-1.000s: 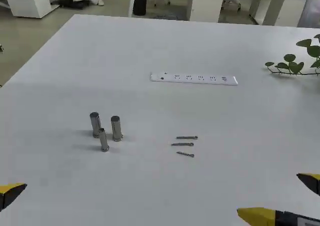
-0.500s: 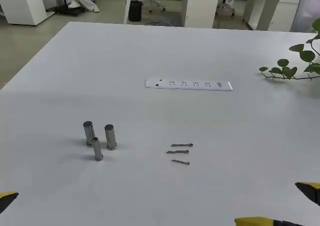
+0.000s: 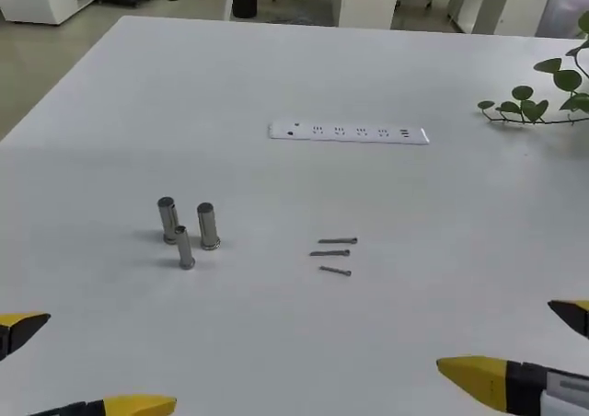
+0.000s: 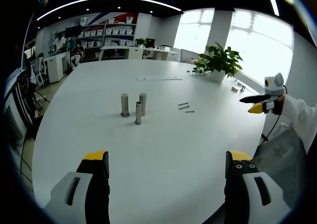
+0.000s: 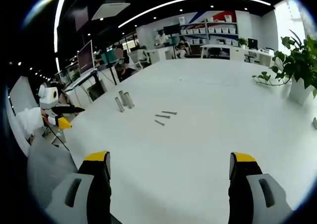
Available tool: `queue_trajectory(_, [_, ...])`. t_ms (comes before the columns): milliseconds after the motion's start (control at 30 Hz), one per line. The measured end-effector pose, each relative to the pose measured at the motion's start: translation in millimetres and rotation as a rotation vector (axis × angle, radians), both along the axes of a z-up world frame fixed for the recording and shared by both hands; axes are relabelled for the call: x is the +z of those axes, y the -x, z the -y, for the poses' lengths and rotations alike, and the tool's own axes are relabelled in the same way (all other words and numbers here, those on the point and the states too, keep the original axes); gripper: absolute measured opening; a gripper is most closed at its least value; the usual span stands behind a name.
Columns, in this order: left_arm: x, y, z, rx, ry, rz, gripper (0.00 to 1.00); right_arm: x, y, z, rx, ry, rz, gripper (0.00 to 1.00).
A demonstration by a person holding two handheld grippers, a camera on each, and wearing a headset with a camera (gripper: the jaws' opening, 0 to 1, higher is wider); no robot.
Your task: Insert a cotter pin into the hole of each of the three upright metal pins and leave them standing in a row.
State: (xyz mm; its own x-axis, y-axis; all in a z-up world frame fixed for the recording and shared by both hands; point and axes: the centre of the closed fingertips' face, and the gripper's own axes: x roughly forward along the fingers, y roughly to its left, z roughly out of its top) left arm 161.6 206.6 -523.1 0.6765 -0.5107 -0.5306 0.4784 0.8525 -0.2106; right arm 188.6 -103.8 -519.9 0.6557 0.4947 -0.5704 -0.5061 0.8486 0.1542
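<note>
Only my view has dipped since before. My left tongs [image 4: 167, 157] and right tongs [image 5: 169, 157] gape wide, empty. Three metal pins [image 3: 185, 247] stand upright, clustered left of the cotter pins [image 3: 329, 252].

Bright, even light; metal pins [image 3: 185, 247] cast faint soft shadows; gripper views bend at edges.

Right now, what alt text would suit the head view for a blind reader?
Three upright grey metal pins stand clustered on a white table, three thin cotter pins lying to their right. The yellow-tipped left gripper and right gripper, both open, show at the bottom corners.
</note>
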Motion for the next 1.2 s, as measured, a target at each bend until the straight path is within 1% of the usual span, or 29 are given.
queue_trajectory(200, [0.2, -0.5, -4.1, -0.005, -0.002, 0.007, 0.97, 2.4, 0.9, -2.3, -0.004, 0.008, 0.007, 0.98])
queue_trajectory(333, [-1.4, -0.3, -5.2, -0.013, -0.003, 0.005, 0.96, 1.9, 2.6, -3.4, -0.007, 0.016, 0.009, 0.98])
queue_trajectory(500, [-4.7, 1.9, -1.9, -0.053, -0.011, -0.007, 0.96, -1.4, 4.4, -0.6, -0.029, 0.022, 0.008, 0.98])
queue_trajectory(633, [-5.7, -1.2, -1.1, -0.061, -0.003, -0.004, 0.95, -7.3, 5.3, -0.2, -0.031, 0.038, -0.005, 0.98])
queue_trajectory(700, [-6.1, -2.8, 0.3, -0.069, 0.002, -0.002, 0.94, -8.1, 5.1, 0.0, -0.037, 0.041, -0.004, 0.98])
queue_trajectory(867, [-10.6, -4.2, 3.3, -0.101, -0.008, -0.005, 0.93, -8.5, 5.4, -1.6, -0.044, 0.047, -0.002, 0.98])
queue_trajectory(1000, [-9.0, -6.0, 2.3, -0.103, -0.005, 0.002, 0.92, -5.9, 5.4, -3.3, -0.041, 0.045, 0.007, 0.98])
queue_trajectory(1200, [-3.5, -12.1, -1.8, -0.094, 0.002, 0.029, 0.90, -0.8, 4.7, -4.2, -0.030, 0.045, 0.026, 0.98])
